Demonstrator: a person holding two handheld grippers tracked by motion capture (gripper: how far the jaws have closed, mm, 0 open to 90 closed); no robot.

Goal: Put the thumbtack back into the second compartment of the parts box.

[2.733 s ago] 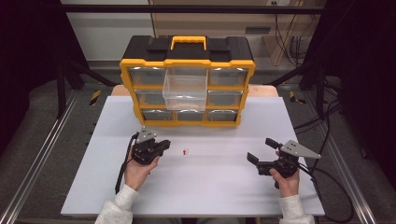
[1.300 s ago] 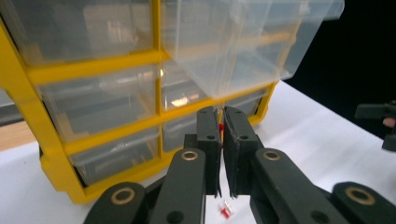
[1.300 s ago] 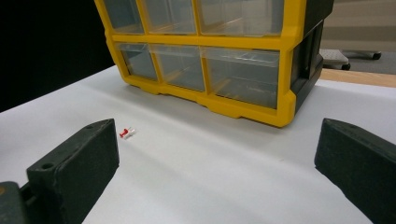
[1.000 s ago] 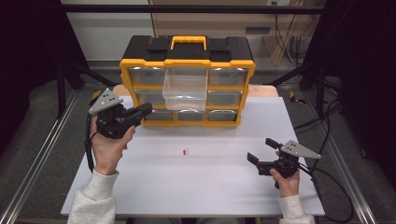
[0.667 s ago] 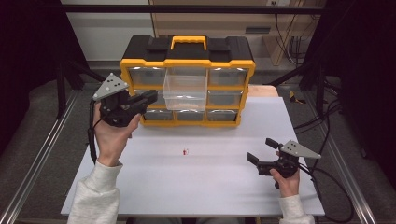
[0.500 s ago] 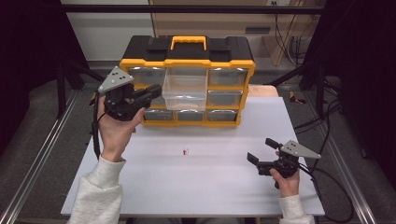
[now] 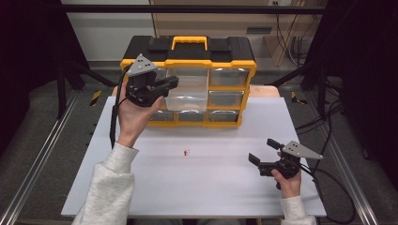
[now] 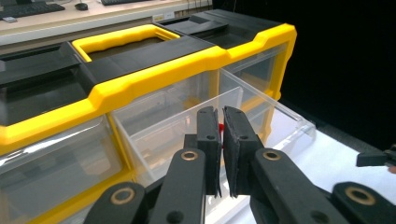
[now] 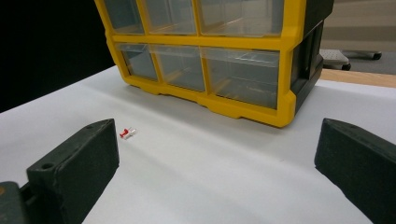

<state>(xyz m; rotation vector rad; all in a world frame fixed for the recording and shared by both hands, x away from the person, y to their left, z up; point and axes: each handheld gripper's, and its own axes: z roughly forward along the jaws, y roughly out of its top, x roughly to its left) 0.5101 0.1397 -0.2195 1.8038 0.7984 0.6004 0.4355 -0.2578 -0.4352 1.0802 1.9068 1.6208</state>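
Observation:
A yellow and black organiser [image 7: 206, 52] stands at the back of the white table [image 7: 211, 192]. Its clear middle drawer [image 7: 187, 96] is pulled out. My left gripper [image 7: 171, 83] is raised at that drawer's left front corner. In the left gripper view the gripper [image 8: 220, 114] is shut on a small red pin [image 8: 220, 126], just before the drawer [image 8: 266, 109]. A red pin [image 7: 186, 152] lies at the table's middle; in the right gripper view this pin [image 9: 125, 133] has a pale piece beside it. My right gripper [image 7: 263, 150] rests open near the front right.
The organiser [image 9: 243, 105] has several shut clear drawers around the open one. Metal rails run along both sides of the table. A cable [image 7: 328, 178] trails from the right gripper over the table's right edge.
My left gripper has risen from the table near the pin and moved right along the organiser's front to the open drawer. The right gripper has stayed put.

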